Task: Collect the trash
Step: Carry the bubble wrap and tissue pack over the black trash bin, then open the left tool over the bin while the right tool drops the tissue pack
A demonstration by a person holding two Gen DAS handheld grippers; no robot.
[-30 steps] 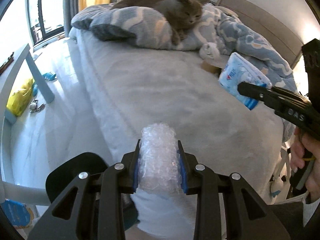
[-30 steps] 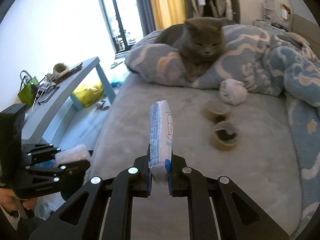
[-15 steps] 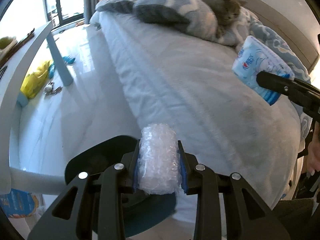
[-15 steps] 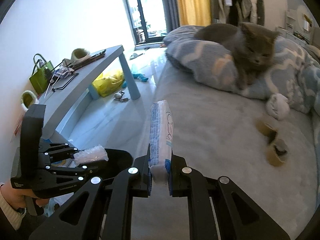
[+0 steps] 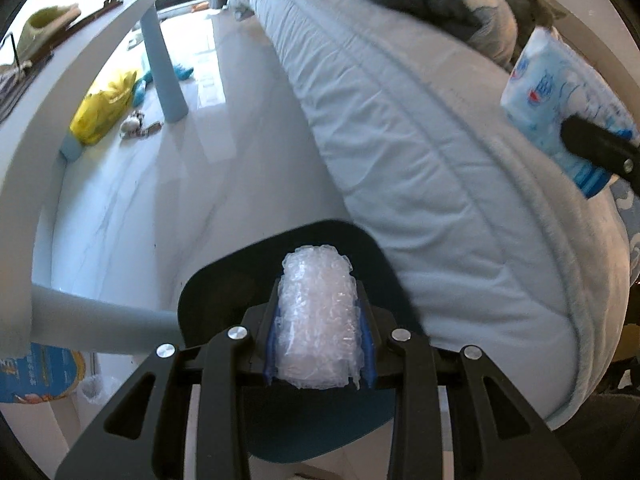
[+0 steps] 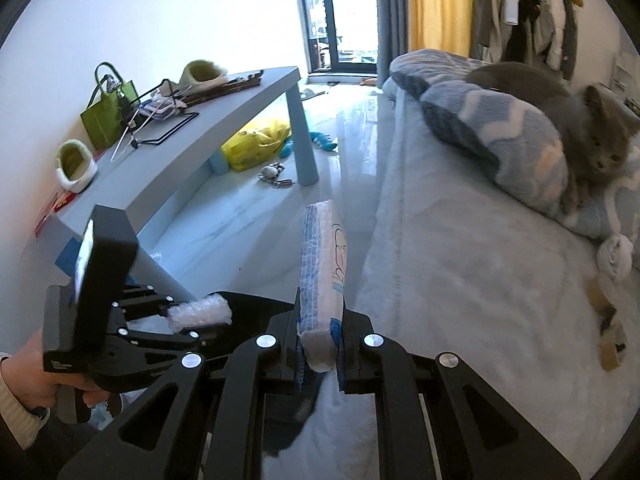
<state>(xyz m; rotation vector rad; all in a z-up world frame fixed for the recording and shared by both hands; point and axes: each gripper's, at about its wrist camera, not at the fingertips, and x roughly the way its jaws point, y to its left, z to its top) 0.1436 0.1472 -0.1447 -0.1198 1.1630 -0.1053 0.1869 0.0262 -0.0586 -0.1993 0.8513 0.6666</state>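
Note:
My left gripper (image 5: pixel 318 350) is shut on a roll of clear bubble wrap (image 5: pixel 318 312) and holds it over a dark round bin (image 5: pixel 288 248) on the floor beside the bed. It also shows in the right wrist view (image 6: pixel 200 314). My right gripper (image 6: pixel 318 354) is shut on a white and blue tissue pack (image 6: pixel 322 276), held upright above the bed's edge. The pack also shows in the left wrist view (image 5: pixel 556 92), at the right.
A grey cat (image 6: pixel 576 120) lies on a patterned blanket (image 6: pixel 492 136) on the bed (image 5: pixel 420 140). Tape rolls (image 6: pixel 608 344) and a white sock ball (image 6: pixel 614 254) lie on the bed. A grey bench (image 6: pixel 200 140) with bags and slippers stands left. A yellow bag (image 5: pixel 106 108) lies on the floor.
Both grippers have swung left, away from the bed and toward the floor. The dark bin has come fully under the bubble wrap. Both still hold their loads.

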